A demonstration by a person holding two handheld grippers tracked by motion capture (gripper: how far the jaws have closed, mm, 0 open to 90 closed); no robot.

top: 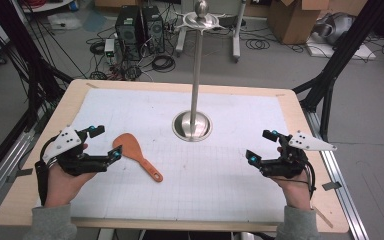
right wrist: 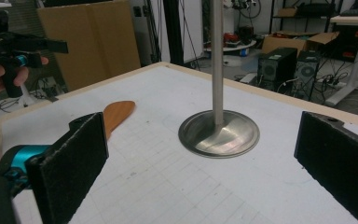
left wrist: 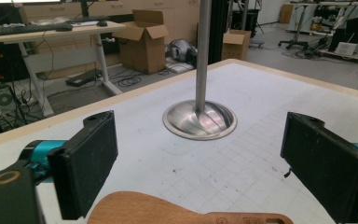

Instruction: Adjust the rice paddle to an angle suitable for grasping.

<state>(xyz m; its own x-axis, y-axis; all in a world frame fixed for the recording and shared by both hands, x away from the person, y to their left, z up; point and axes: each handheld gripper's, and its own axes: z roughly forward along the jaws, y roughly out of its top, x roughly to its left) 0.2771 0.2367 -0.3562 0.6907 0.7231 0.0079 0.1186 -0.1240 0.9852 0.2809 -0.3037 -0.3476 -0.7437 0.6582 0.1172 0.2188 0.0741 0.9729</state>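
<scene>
A wooden spatula [top: 135,155] lies flat on the white grid mat, blade to the far left, handle toward the near right. My left gripper [top: 106,142] is open just left of the blade, one jaw close to the blade's edge, nothing between the jaws. In the left gripper view the spatula [left wrist: 177,212] lies low between the wide-open jaws of the left gripper [left wrist: 205,172]. My right gripper [top: 261,146] is open over the mat's right side, holding nothing. The right gripper view has the spatula [right wrist: 116,114] at the left, beyond the spread jaws of the right gripper [right wrist: 205,163].
A metal stand with a round base [top: 192,125] and a tall pole [top: 197,75] rises from the mat's middle back. The wooden table edge [top: 180,86] frames the mat [top: 215,175]. Computer towers [top: 140,25], cables and cardboard boxes [top: 292,20] sit on the floor beyond.
</scene>
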